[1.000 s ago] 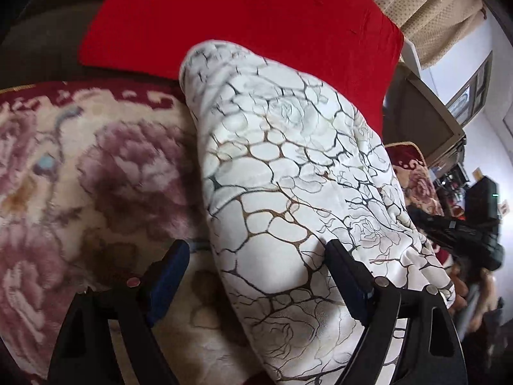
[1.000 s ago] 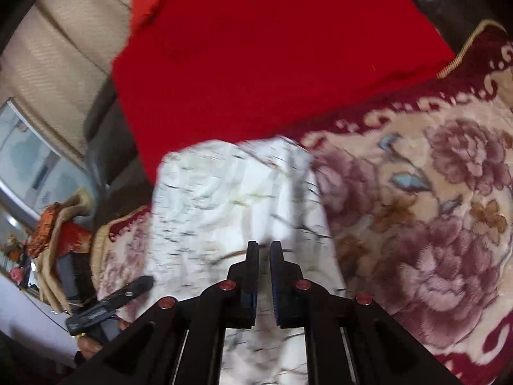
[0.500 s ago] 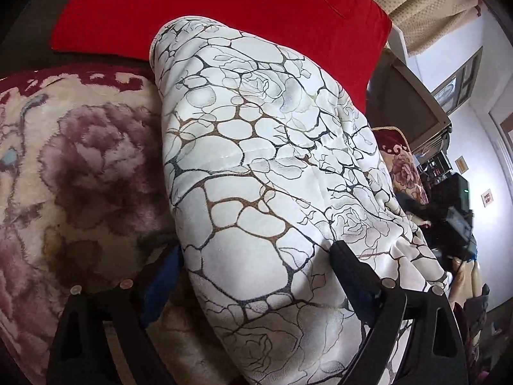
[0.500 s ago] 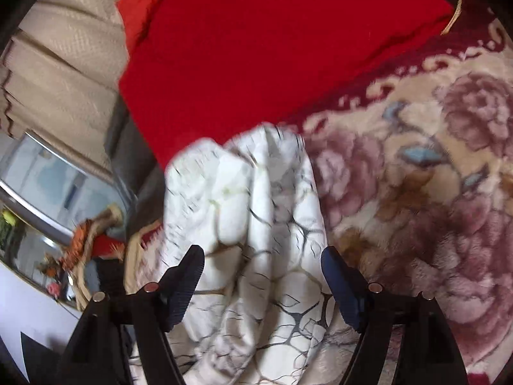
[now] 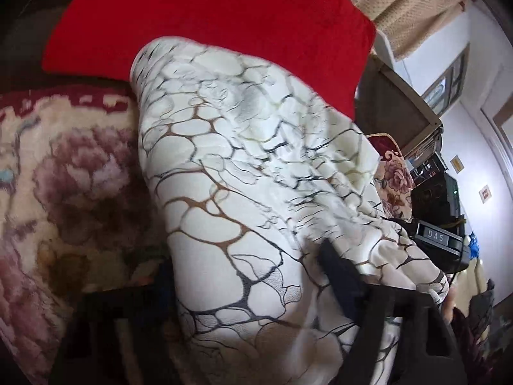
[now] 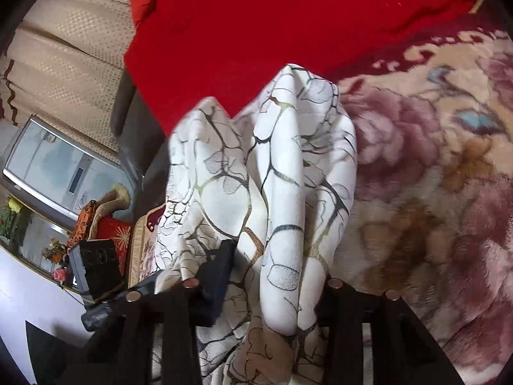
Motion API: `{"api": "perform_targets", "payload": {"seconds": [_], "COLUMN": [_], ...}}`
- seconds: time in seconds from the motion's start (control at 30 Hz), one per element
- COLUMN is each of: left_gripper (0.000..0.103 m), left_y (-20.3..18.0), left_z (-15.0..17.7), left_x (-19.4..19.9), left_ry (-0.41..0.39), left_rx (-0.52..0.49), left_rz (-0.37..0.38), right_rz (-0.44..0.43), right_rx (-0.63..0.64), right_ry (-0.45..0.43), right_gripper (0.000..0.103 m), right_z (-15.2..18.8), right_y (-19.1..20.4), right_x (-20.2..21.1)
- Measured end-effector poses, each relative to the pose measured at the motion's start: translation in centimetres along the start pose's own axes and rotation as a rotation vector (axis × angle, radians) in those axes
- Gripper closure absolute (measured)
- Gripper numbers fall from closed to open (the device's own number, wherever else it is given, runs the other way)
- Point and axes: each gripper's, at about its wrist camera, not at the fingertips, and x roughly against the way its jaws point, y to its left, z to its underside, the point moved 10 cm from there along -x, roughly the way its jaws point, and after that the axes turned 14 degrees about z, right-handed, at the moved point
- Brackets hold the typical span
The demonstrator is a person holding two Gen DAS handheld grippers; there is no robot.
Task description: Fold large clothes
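Right wrist view | right gripper [image 6: 272, 285] jaws, just closing, clamp a bunched fold of the white vein-printed garment [image 6: 282, 173] | left wrist view | left gripper [image 5: 250, 292] jaws, also closing, straddle its thick edge, grip unclear | cloth bunches on the floral blanket [image 5: 64, 176]; next fold judged starting.

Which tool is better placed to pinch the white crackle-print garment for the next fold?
Right, probably. The right tool straddles a raised, narrow ridge of the white crackle-print garment, jaws just closing. The left tool spans a broad, taut bulge, harder to pinch.
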Motion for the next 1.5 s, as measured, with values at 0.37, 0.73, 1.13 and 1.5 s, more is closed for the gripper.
{"api": "perform_targets", "payload": {"seconds": [0.37, 0.73, 1.13, 1.5], "left_gripper": [0.059, 0.038, 0.034, 0.033], "left_y": [-2.0, 6.4, 5.8, 3.8], "left_z": [-2.6, -0.1, 0.6, 2.3], "left_x": [6.5, 9.4, 10.8, 13.9], "left_ry": [-0.151, -0.04, -0.107, -0.186], "left_rx": [-0.048, -0.02, -0.037, -0.078], "left_rz": [-0.016, -0.511, -0.522, -0.55], "right_rz": [-0.087, -0.003, 0.174, 0.261], "right_rx": [0.065, 0.068, 0.22, 0.294], "right_ry": [-0.063, 0.052, -0.267, -0.036], "right_gripper": [0.07, 0.07, 0.053, 0.066], "right_z": [0.3, 3.2, 3.6, 11.2], "right_y": [8.3, 11.9, 15.0, 13.5], "right_x": [2.0, -9.2, 0.9, -3.7]}}
